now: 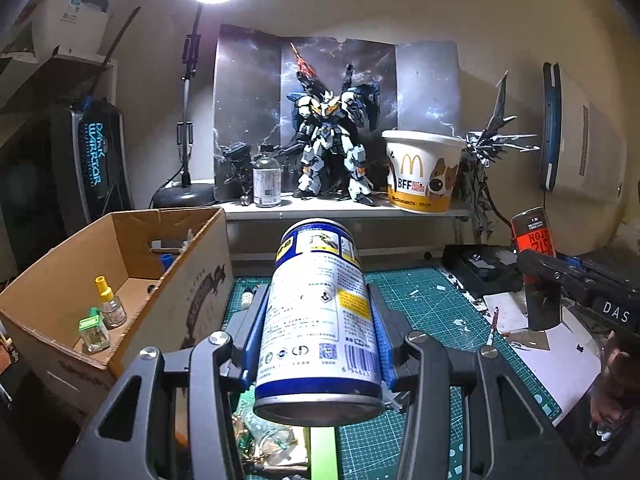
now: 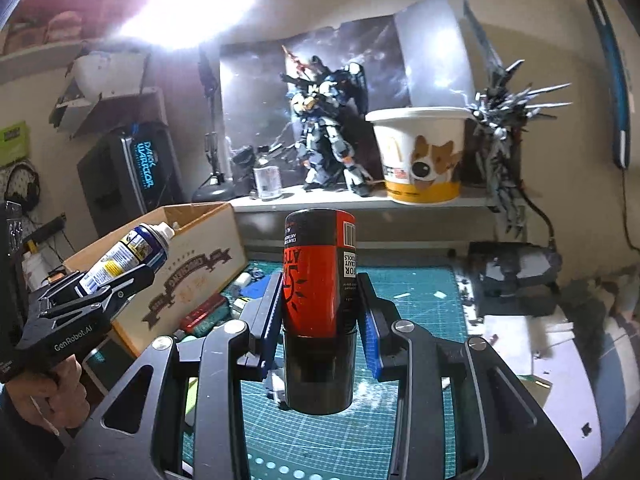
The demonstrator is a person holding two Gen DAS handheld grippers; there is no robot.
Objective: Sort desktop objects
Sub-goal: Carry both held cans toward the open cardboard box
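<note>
Left gripper (image 1: 318, 316), right gripper (image 2: 320, 300) each clamped, tilted slightly down

Spray cans: two, one blue-and-white (image 1: 318, 312), one red-and-black (image 2: 318, 280). Cardboard box (image 1: 120, 264): one. Small bottles in the box: two (image 1: 109, 304) (image 1: 93, 330). Model robots on the shelf: two (image 1: 332, 148) (image 1: 486, 152). Paper bucket (image 1: 424, 172): one. Clear bottle (image 1: 266, 178): one. Desk lamp (image 1: 188, 120): one. Cutting mat (image 1: 416, 320): one.

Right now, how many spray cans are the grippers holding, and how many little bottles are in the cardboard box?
Spray cans held: 2, blue and white can in the left gripper, red and black can in the right gripper.
Little bottles seen in the cardboard box: 2, yellow-capped bottle, green-capped bottle.
Total: 4
</note>
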